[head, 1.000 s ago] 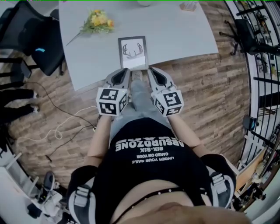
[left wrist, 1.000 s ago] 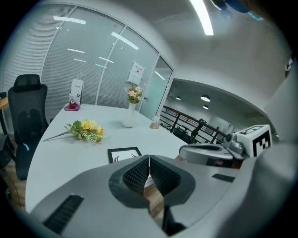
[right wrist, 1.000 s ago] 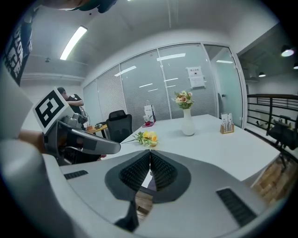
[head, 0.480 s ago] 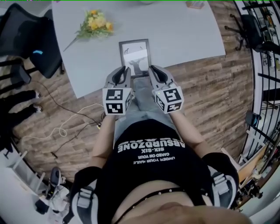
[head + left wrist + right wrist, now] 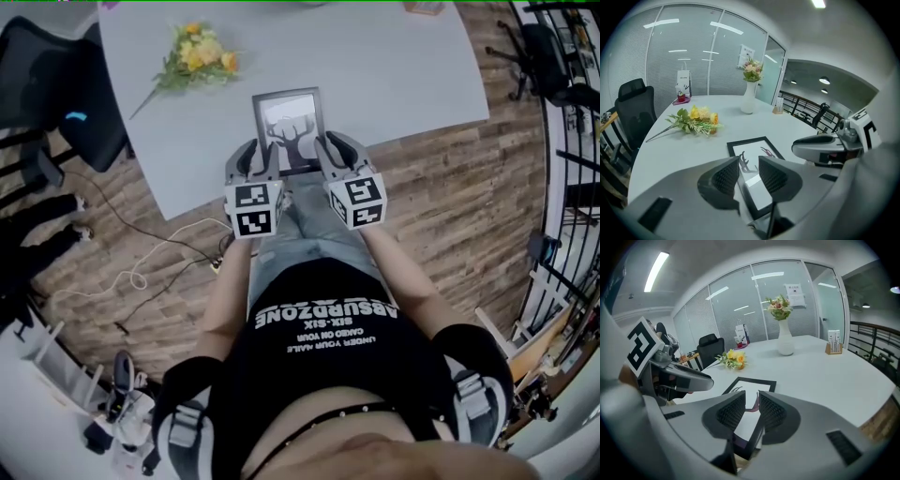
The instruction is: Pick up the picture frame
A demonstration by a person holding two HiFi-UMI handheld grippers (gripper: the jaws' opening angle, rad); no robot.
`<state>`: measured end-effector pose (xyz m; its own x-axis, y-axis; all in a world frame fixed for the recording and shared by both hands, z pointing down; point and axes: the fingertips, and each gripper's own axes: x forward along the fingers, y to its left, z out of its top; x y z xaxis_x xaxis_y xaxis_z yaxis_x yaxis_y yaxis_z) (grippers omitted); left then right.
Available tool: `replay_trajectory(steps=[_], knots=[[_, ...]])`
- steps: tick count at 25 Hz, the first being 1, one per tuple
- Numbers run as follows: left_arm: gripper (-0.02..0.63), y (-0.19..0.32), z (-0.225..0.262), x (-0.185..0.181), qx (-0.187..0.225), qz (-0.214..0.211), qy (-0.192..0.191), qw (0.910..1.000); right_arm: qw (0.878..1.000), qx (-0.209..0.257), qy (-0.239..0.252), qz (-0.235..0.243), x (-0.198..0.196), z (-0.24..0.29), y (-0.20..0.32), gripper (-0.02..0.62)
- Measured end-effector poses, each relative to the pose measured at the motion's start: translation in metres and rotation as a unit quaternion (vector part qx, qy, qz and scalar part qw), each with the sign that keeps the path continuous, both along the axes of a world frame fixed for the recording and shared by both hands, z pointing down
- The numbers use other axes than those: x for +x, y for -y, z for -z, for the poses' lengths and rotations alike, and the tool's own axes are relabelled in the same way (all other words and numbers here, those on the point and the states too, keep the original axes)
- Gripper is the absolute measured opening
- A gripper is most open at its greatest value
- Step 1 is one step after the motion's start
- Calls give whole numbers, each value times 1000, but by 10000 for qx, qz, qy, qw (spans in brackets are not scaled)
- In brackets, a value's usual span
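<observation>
The picture frame (image 5: 289,129), black-rimmed with an antler print, lies flat near the front edge of the pale table (image 5: 394,66). My left gripper (image 5: 251,161) sits at its near left corner and my right gripper (image 5: 330,156) at its near right corner. In the left gripper view the jaws (image 5: 749,174) are opening, and the frame's (image 5: 757,152) left rim shows in the gap with no pad pressing on it. In the right gripper view the jaws (image 5: 751,411) stand slightly apart, with the frame's (image 5: 752,387) right rim below the gap.
A yellow flower bunch (image 5: 192,56) lies left of the frame. A white vase (image 5: 749,101) and a small card holder (image 5: 833,348) stand farther back. A black office chair (image 5: 56,84) is at the table's left. Cables (image 5: 141,272) trail over the wooden floor.
Both grippers have moved forward and down from in front of the table edge to the frame's near corners. The frame has not moved.
</observation>
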<state>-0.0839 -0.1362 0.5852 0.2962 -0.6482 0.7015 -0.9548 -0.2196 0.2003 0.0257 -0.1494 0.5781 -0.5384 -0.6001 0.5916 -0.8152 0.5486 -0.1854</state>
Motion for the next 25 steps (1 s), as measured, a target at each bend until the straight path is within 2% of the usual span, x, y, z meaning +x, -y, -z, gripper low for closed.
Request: replay_trajectory(steps=[6,16,21,25], knots=[[121,3,-31,-2,-370,76,20,9993,9993,-287,-216,37,4,-27,6,93],[121,8,-62,-5,-685,187,57,9975,9975,-612,-353,92,8,-59,14,98],[121,7,-72,-3,-865,178,-16,9961,9963,-798,-315,93,9,-70,14,100],[121,7,-78,-4,-943,251,-230,9950,9968,-769,-204,122,8,-71,14,100]])
